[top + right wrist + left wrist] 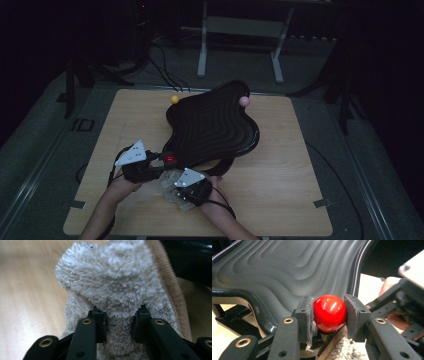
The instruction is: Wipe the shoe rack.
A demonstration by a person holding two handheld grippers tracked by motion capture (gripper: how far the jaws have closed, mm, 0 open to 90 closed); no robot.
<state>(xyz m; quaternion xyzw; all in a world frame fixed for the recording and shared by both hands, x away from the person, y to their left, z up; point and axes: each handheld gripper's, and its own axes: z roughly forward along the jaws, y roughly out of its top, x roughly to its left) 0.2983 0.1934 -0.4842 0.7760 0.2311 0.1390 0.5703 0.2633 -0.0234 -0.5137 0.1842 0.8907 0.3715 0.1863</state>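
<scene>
Two grips held at the near edge of the table (280, 200): we clamp a red ball and bunch a grey towel
With the left gripper (329, 312) we pinch the red ball (329, 313) between both pads, at the near-left corner of the black ridged tray (212, 125); just right of it and nearer to us, the right gripper (118, 326) stands narrow, closed on a fold of the grey towel (110, 287), so the towel-bearing hand lies closest to the ball and tray rim for what we judge a wipe
</scene>
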